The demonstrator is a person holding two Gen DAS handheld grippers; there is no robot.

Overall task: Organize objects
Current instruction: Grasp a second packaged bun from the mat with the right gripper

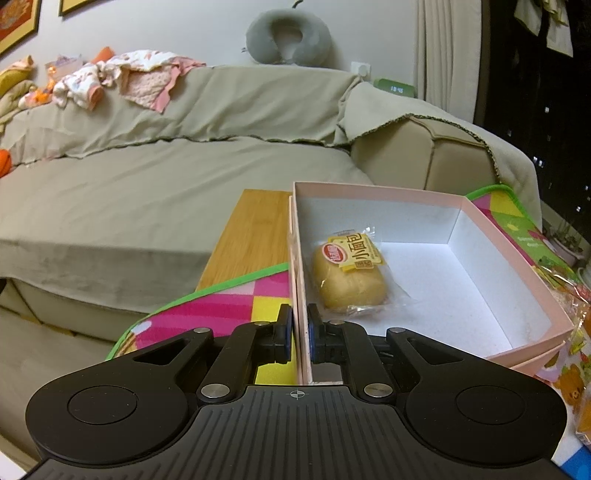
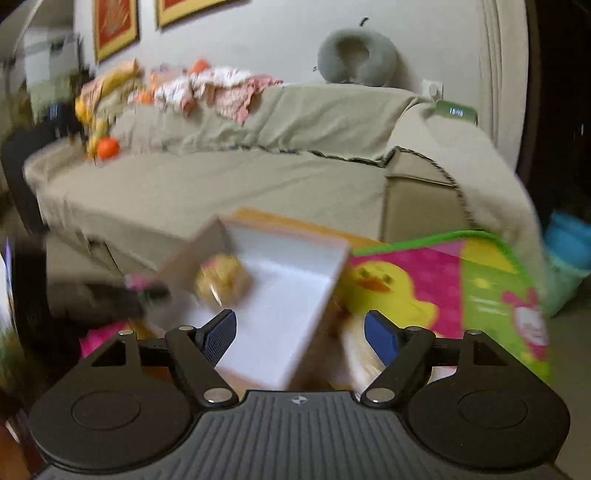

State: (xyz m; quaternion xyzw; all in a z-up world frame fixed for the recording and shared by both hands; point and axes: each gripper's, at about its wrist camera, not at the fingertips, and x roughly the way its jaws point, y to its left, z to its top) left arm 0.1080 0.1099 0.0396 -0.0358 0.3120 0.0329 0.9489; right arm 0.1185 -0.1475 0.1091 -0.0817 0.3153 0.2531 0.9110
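A pink box (image 1: 517,269) with a white inside stands on a colourful play mat (image 1: 229,306). A wrapped small bread (image 1: 351,273) lies inside it near the left wall. My left gripper (image 1: 300,332) is shut on the box's left wall, one finger outside and one inside. In the blurred right wrist view, my right gripper (image 2: 300,332) is open and empty, above the near corner of the box (image 2: 280,295). The bread (image 2: 221,280) shows inside. More wrapped snacks (image 2: 362,354) lie just right of the box, between the fingers.
A sofa with a beige cover (image 1: 166,166) stands behind. Clothes (image 1: 122,77) and a grey neck pillow (image 1: 288,35) lie on its back. A wooden board (image 1: 251,236) lies under the mat. Snack packets (image 1: 569,369) lie right of the box.
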